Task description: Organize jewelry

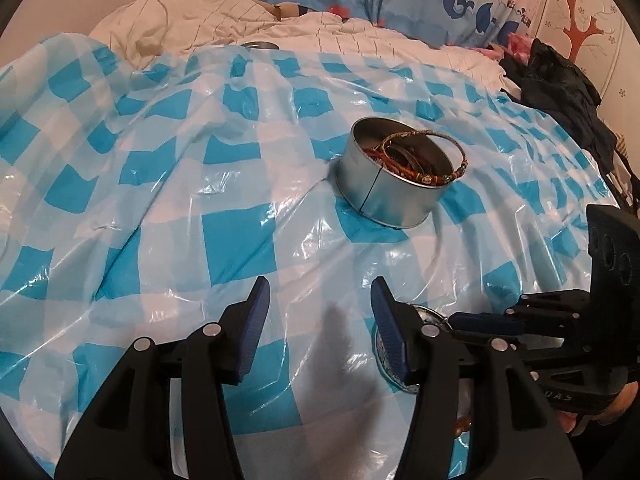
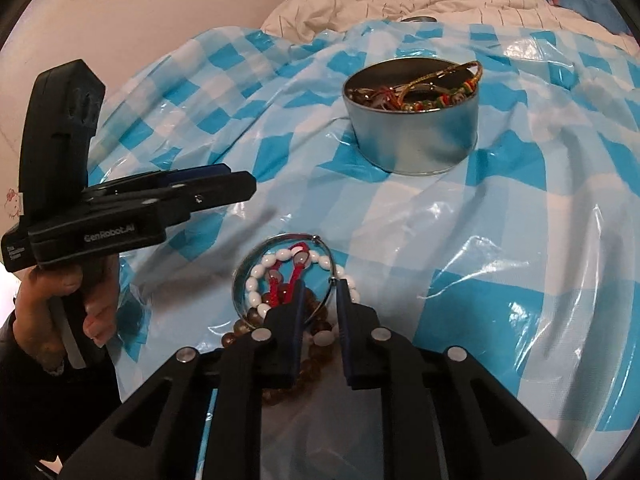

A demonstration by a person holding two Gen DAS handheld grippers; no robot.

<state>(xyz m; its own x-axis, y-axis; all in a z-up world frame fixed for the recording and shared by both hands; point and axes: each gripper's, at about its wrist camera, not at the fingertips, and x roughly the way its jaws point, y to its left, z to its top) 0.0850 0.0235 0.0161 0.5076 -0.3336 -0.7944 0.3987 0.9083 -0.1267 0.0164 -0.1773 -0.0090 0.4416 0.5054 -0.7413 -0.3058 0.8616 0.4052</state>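
Nearest, the right gripper (image 2: 320, 286), jaws narrow, straddles a silver bangle (image 2: 256, 252) amid white beads (image 2: 256, 300), gripping nothing. Left gripper (image 1: 320, 304) gapes empty beside them. Beyond sits the tin (image 2: 412, 136) holding bracelets (image 2: 432, 98).

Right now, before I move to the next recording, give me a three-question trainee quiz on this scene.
1. True or false: the metal tin is empty.
2. Which gripper has its tips over the loose bracelet pile? A) left gripper B) right gripper
3. What covers the bed under the tin?

Key:
1. False; it holds bracelets.
2. B.
3. A blue and white checked plastic sheet.
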